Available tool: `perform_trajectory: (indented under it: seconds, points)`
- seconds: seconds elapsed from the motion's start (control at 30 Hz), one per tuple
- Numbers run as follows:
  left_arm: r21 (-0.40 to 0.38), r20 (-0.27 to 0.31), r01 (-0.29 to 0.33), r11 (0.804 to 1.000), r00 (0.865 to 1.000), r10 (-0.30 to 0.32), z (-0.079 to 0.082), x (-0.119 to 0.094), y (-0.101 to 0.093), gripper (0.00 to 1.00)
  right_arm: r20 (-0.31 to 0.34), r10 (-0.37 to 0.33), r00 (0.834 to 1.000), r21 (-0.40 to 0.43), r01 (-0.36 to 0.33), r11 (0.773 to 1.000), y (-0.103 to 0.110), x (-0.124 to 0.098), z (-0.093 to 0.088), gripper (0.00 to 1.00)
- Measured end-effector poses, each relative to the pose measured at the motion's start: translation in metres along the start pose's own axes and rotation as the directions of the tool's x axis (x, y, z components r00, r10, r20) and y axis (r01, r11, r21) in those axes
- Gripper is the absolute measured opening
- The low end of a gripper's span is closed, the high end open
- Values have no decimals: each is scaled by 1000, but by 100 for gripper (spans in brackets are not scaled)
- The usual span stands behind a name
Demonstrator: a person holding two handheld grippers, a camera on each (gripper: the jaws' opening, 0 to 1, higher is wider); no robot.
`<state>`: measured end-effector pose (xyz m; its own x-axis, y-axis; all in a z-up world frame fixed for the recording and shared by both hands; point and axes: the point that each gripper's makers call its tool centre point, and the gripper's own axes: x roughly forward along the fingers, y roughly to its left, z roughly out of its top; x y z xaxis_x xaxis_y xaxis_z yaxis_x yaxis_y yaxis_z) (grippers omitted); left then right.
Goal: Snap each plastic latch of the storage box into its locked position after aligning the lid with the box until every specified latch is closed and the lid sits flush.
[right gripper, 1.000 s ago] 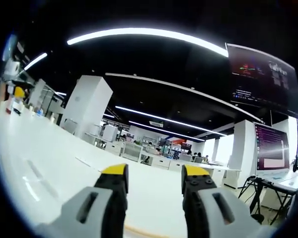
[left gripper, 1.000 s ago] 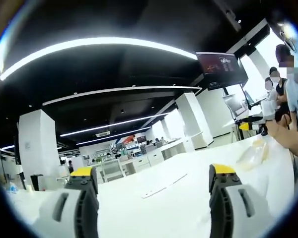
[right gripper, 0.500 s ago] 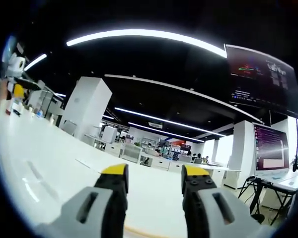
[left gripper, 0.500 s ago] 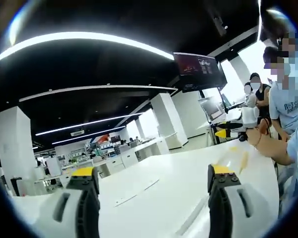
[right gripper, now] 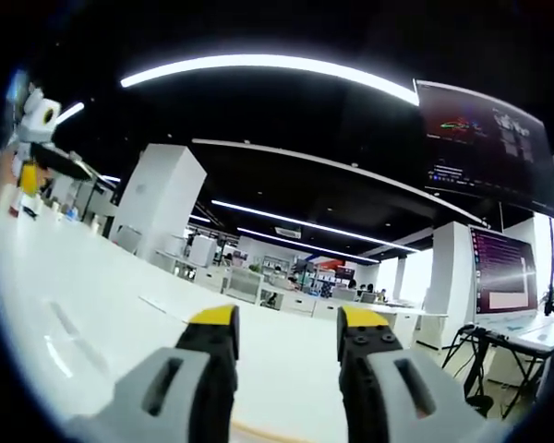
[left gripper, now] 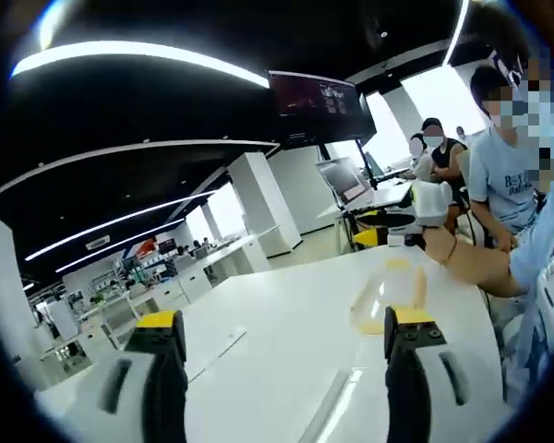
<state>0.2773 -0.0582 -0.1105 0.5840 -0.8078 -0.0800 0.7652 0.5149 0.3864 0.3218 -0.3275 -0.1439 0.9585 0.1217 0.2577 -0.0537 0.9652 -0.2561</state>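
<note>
A clear plastic storage box (left gripper: 388,293) with yellowish latches lies on the white table (left gripper: 286,341), blurred, just ahead of my left gripper's right jaw. My left gripper (left gripper: 283,320) is open wide above the table with nothing between its yellow-tipped jaws. Beyond the box, a hand holds a white gripper (left gripper: 428,201) that comes in from the right. My right gripper (right gripper: 289,323) is open over the white table (right gripper: 92,305), its jaws empty. At that view's far left edge another white gripper (right gripper: 37,115) hangs above the table.
Several people (left gripper: 503,157) stand or sit at the table's right end, and an arm (left gripper: 475,266) reaches over it. A flat strip (left gripper: 212,349) lies on the table. A desk with a monitor (right gripper: 508,277) stands at the right. Dark screens (left gripper: 319,106) hang overhead.
The left gripper view has swung toward the people, so the clear box now sits nearer its middle and larger. The right gripper view holds still; the gripper at its left edge has risen slightly.
</note>
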Motion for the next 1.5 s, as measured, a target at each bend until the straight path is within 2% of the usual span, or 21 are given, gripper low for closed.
perform_trajectory:
  seconds: [0.13,0.23,0.43,0.57,0.67,0.7,0.9,1.0,1.1,1.27,1.33,1.37,1.4,1.5]
  points:
    - [14,-25,53,998,998,-53,-2,17,-15,89,0,-1,1000,1,1,1000,1,1,0,41]
    - [18,-83,129,991,988,-127,-8,41,-34,88,-3,-4,1000,2,4,1000,1,2,-1,41]
    - [19,-104,186,982,977,-183,-6,66,-46,88,-11,-19,1000,19,19,1000,-4,2,-5,41]
    - [25,-141,238,971,962,-232,-10,85,-57,86,-16,-23,1000,33,24,999,-5,3,-8,41]
    - [35,-156,253,967,957,-245,-12,97,-61,84,-21,-28,999,30,29,999,-5,2,-9,41]
    - [35,-171,268,963,951,-258,-14,100,-63,85,-23,-30,999,28,31,999,-5,2,-10,41]
    - [37,-258,343,939,911,-323,-29,122,-80,84,-30,-32,999,29,33,999,-5,2,-11,41]
    - [38,-321,405,914,871,-372,-41,134,-94,83,-30,-32,999,34,33,999,-5,2,-11,41]
    - [40,-360,430,902,848,-389,-51,148,-101,81,-35,-29,999,35,30,999,-4,1,-12,41]
    - [10,-437,489,872,787,-436,-75,161,-115,79,-40,-22,999,32,24,999,-2,1,-13,41]
    - [3,-453,498,867,774,-443,-82,166,-118,78,-42,-21,999,34,23,999,-1,1,-13,41]
    - [-10,-470,504,863,760,-449,-88,168,-119,77,-44,-20,999,36,21,999,-1,1,-13,41]
    - [-16,-479,508,861,752,-453,-91,169,-120,77,-45,-18,999,37,20,999,0,1,-14,41]
    - [-45,-518,532,846,712,-475,-105,172,-127,76,-45,-16,999,37,17,999,1,0,-13,41]
